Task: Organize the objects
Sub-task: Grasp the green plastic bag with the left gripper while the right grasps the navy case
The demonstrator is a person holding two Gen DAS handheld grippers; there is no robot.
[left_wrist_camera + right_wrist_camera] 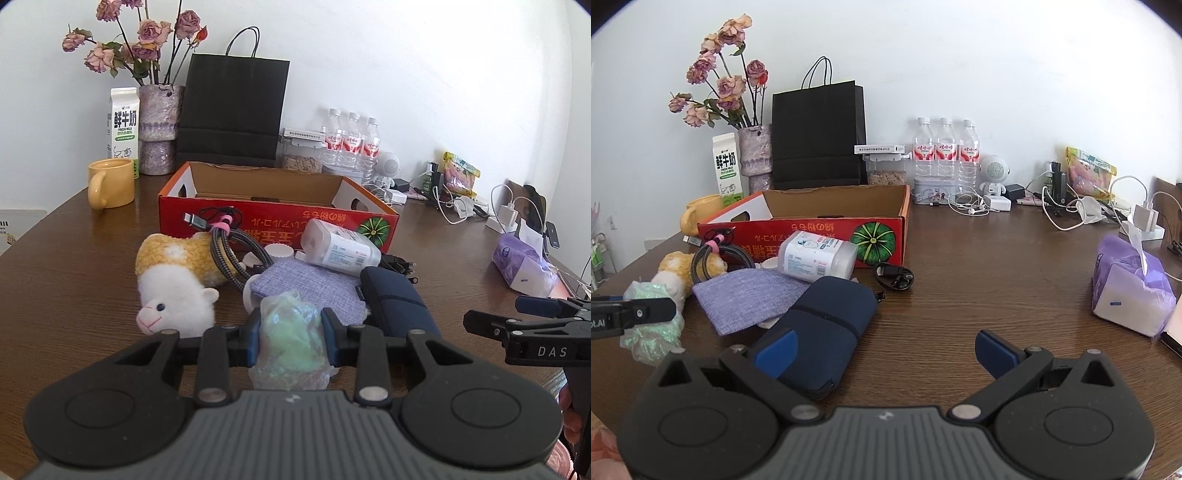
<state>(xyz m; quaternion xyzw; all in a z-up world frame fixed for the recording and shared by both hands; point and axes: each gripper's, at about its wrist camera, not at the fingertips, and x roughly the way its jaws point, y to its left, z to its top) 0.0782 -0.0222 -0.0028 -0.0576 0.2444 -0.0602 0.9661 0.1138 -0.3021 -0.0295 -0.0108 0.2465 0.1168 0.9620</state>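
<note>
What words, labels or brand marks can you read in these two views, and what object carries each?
"鲜牛奶" and "FRESH MILK": milk carton.
"DAS": right hand-held gripper.
Partial "ot.AI": left hand-held gripper.
Upside-down print on the red box: not legible.
Water bottle labels: too small.

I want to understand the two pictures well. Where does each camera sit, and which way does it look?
Left wrist: on the left gripper, looking forward and down at a pale green bagged item held between its fingers; the right gripper shows at right.
Right wrist: on the open right gripper, over the navy pouch.
Both face the red box, table and white wall.
</note>
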